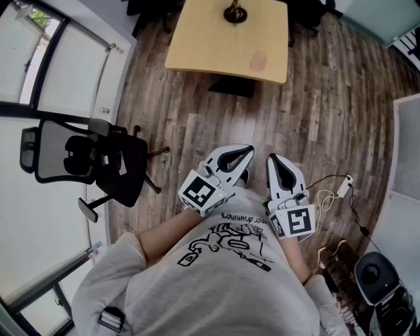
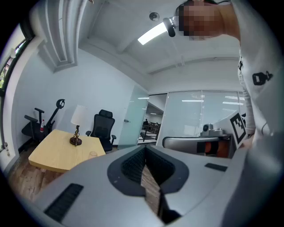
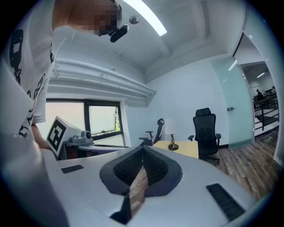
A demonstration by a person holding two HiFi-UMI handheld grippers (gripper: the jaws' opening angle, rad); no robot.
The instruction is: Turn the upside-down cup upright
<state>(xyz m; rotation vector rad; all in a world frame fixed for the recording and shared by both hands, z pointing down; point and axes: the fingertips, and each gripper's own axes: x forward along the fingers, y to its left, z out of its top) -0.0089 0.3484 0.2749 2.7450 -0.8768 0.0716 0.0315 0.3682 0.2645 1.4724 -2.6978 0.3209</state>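
The cup (image 1: 258, 62) is a small clear glass standing on the light wooden table (image 1: 203, 46) far ahead of me; in the left gripper view the cup (image 2: 92, 154) shows near the table's (image 2: 53, 153) near edge. Whether it stands mouth down I cannot tell at this distance. My left gripper (image 1: 245, 151) and right gripper (image 1: 272, 159) are held close to my chest over the wooden floor, well short of the table. Both are shut with nothing between the jaws, as the left gripper (image 2: 145, 149) and right gripper (image 3: 142, 149) show in their own views.
A small table lamp (image 1: 235, 12) stands at the table's far side. A black office chair (image 1: 85, 161) is on the left by the windows. Cables (image 1: 331, 193) and a round black device (image 1: 376, 275) lie on the floor to the right.
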